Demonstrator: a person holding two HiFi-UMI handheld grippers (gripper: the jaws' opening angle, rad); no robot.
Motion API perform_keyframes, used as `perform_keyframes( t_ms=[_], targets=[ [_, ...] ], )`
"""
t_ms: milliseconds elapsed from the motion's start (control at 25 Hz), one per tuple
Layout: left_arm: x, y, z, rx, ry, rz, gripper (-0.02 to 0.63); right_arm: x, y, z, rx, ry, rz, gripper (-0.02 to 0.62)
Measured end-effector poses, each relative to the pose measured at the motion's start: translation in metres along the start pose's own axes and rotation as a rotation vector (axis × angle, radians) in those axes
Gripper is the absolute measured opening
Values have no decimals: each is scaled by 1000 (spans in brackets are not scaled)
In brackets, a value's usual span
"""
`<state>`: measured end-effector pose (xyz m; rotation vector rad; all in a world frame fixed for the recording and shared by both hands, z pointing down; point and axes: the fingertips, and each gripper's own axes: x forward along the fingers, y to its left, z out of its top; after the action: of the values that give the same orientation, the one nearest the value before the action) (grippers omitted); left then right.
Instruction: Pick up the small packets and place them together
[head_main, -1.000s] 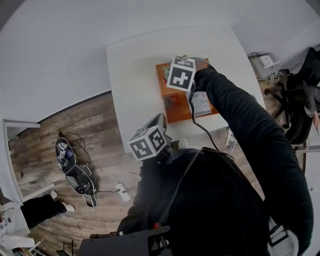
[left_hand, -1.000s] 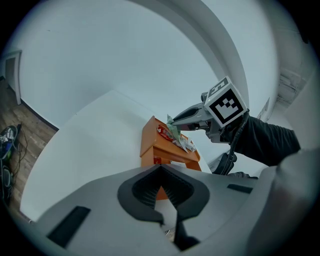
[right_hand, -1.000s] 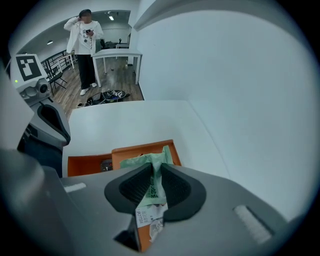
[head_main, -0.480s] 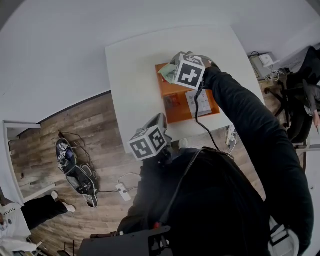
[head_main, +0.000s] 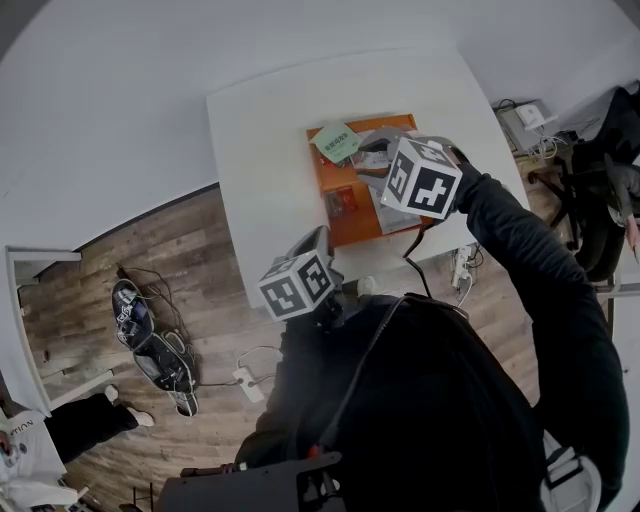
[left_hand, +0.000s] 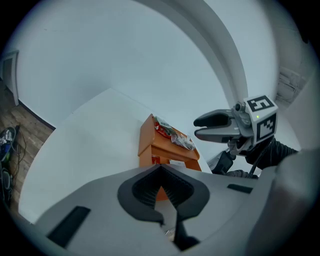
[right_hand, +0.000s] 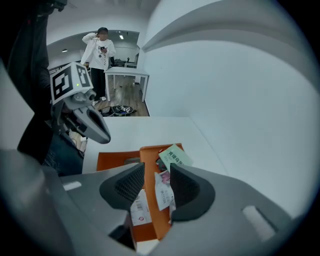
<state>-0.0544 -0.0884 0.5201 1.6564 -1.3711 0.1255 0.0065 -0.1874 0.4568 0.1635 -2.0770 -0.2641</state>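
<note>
An orange stepped tray (head_main: 348, 226) stands on the white table (head_main: 264, 150). A green packet (head_main: 337, 142) lies at its far left corner, with red and silvery packets (left_hand: 172, 136) beside it. White packets (right_hand: 162, 189) lie on the tray under my right gripper (right_hand: 156, 186). That gripper is open; its jaws have just been opening and nothing is between them. In the head view it hangs over the tray's right half, its marker cube (head_main: 422, 177) uppermost. My left gripper (left_hand: 161, 192) is shut and empty, held back at the table's near edge.
A person in a white top (right_hand: 102, 52) stands by another white table (right_hand: 127, 75) in the background. Shoes (head_main: 150, 340) and a power strip (head_main: 243, 378) lie on the wood floor to the left. A chair and cables (head_main: 590, 200) crowd the right side.
My right gripper has drawn back from the tray's far left corner toward the right and lifted. The green packet now lies uncovered there. The left gripper has not moved.
</note>
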Motion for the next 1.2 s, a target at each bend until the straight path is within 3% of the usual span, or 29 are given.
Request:
perform_keyframes(
  t_ms=[200,480,680,1000,1200],
  targets=[
    [0,-2,0,5,5,-3,-2,1,30,-52,38,100,60,150],
    [2,-8,-4,23,19,-14,-2,30,78,-111,72,267,237,150],
    [3,-9,-1,15,16,-9,-2,45,82,-127,88,333,278,150],
    [3,-5,-2,3,12,-1,-2,59,99,-144,-9,437,364,172],
    [4,-4,-2,1,13,1,-2,66,101,-151,-60,474,350,175]
  ],
)
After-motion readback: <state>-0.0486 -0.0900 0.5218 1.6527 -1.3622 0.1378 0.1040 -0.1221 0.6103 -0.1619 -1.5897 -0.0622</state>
